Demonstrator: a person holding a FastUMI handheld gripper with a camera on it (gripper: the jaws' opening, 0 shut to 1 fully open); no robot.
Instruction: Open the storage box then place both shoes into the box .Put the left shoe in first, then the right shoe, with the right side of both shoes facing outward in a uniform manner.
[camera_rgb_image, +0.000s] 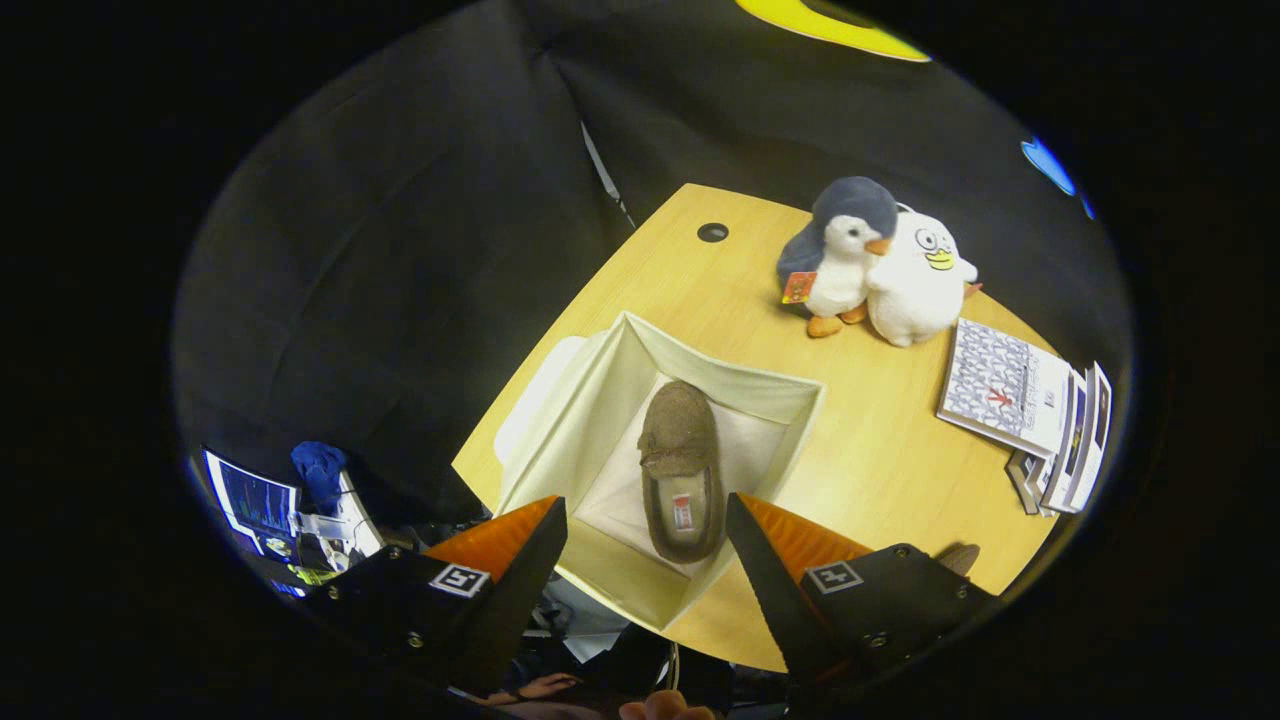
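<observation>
Tool (646, 512): fingers spread wide, holding nothing, above the box.
Storage box (770, 392): open, on the bench (880, 450).
Slipper (680, 470): brown, lying inside the box.

Pale cloth on the storage box (760, 395), matt, soft-walled, slightly creased along the sides. Inside, a shoe (680, 470) of fuzzy felt-like fabric, rough and dull, with a smoother lighter lining at the opening. Beneath, a table (890, 460) of light wood-grain laminate, smooth with a faint sheen. Beyond the box, two plush toys: a penguin (840, 255) of short fluffy pile and a white duck (915, 285) in the same soft plush, a glossy paper tag on the penguin. Beside them, booklets (1040, 415) of printed paper, covers slightly shiny. Spread wide above the box, the gripper (645, 545), hard matt plastic on its finger housings.
</observation>
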